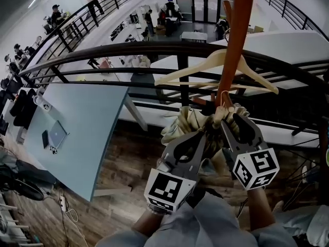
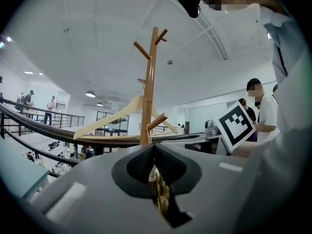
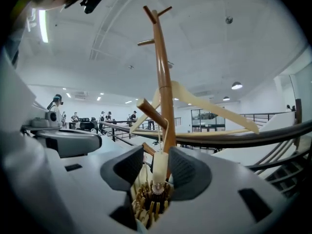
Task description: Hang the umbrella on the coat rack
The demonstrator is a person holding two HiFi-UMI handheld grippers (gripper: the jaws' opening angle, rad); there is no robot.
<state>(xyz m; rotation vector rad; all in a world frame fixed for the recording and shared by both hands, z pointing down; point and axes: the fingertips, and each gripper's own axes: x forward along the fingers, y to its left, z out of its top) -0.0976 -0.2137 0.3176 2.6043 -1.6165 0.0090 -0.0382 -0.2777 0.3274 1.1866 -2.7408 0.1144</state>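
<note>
Clenching the umbrella [image 1: 187, 123] in the left gripper [image 2: 155, 154], holding the right gripper [image 3: 153, 168] released around it, by the coat rack [image 3: 163, 77].

Head view dim and underexposed, the railing [image 1: 154, 48] bowed by wide-angle distortion. Both gripper views bright and even under a white ceiling lamp [image 3: 237, 86], black vignette at the corners. Nearest foreground reads soft, background sharper.

Left hand-held gripper [image 1: 201, 136] clamped, right one [image 1: 232, 120] spread
</note>
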